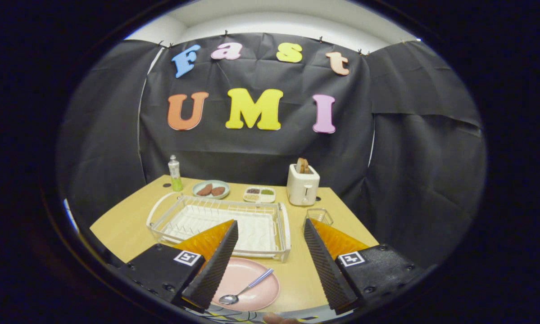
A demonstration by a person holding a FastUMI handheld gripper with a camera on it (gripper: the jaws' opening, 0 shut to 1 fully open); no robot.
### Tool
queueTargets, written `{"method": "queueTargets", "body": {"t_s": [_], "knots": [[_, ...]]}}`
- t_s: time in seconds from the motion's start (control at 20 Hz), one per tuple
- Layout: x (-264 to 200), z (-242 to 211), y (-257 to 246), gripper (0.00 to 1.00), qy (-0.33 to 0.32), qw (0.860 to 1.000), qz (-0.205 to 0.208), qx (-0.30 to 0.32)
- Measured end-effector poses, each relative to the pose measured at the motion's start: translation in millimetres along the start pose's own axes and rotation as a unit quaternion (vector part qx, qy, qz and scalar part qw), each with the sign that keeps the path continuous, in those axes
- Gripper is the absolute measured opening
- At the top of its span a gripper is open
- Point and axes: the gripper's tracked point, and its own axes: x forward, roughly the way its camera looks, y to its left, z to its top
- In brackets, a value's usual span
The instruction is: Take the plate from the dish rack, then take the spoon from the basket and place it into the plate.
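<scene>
Spoon (pixel 245 290) already lies in the pink plate (pixel 263 297) at the lower centre of the frame, between your fingers and in front of the dish rack (pixel 285 234). Its long axis runs diagonally: bowl toward the lower left, checked handle toward the upper right. Your gripper (pixel 270 261) stands wide apart, holding nothing. By my reading the placing is done; you need only draw back clear. The basket (pixel 319 216) sits right of the rack.

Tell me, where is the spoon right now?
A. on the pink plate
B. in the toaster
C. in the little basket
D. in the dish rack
A: the spoon lies on the pink plate, between the open gripper fingers, in front of the dish rack.
</scene>
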Motion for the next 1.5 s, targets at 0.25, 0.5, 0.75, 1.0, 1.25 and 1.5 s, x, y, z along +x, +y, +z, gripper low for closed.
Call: {"method": "queueTargets", "body": {"t_s": [0.25, 0.5, 0.75, 1.0, 1.25, 1.5], "knots": [[-17.3, 62.8, -10.0, 0.96, -0.014, 0.999, 0.021, 0.024], [-31.5, 115.5, -13.0, 1.00, -0.054, 0.998, 0.032, -0.007], [-48.8, 153.2, -17.8, 1.00, -0.104, 0.994, 0.021, -0.035], [-63.2, 169.0, -30.6, 1.00, -0.118, 0.993, 0.004, -0.027], [-63.8, 165.0, -39.1, 1.00, -0.098, 0.995, -0.008, -0.013], [-64.8, 166.6, -41.3, 1.00, -0.100, 0.995, -0.016, -0.009]]}}
